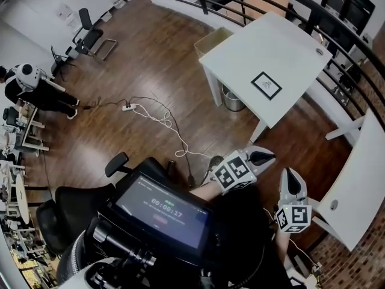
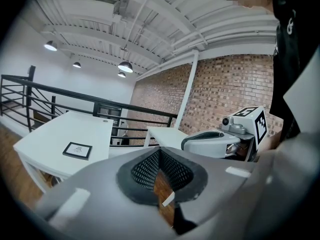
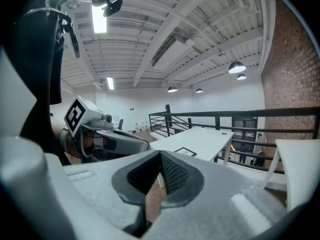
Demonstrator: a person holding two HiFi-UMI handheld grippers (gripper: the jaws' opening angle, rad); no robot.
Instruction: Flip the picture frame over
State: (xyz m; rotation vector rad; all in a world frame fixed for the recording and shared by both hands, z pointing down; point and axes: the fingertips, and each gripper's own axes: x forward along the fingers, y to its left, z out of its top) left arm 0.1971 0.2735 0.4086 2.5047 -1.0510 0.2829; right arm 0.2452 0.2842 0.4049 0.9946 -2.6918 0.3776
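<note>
A small black picture frame (image 1: 266, 85) with a white mat lies flat on the white table (image 1: 240, 53), well ahead of both grippers. It also shows in the left gripper view as the frame (image 2: 77, 150) and in the right gripper view as the frame (image 3: 185, 152). My left gripper (image 1: 263, 157) is shut and empty, held over the wood floor short of the table's near corner. My right gripper (image 1: 293, 178) is shut and empty too, just right of the left one. In each gripper view the pads meet with nothing between them.
A second white table (image 1: 361, 185) stands at the right, and a black railing (image 1: 337, 23) runs behind both tables. A metal bin (image 1: 231, 99) and a cardboard box (image 1: 212, 41) sit by the first table. A cable (image 1: 162, 122) trails over the floor. An office chair (image 1: 66, 212) is at lower left.
</note>
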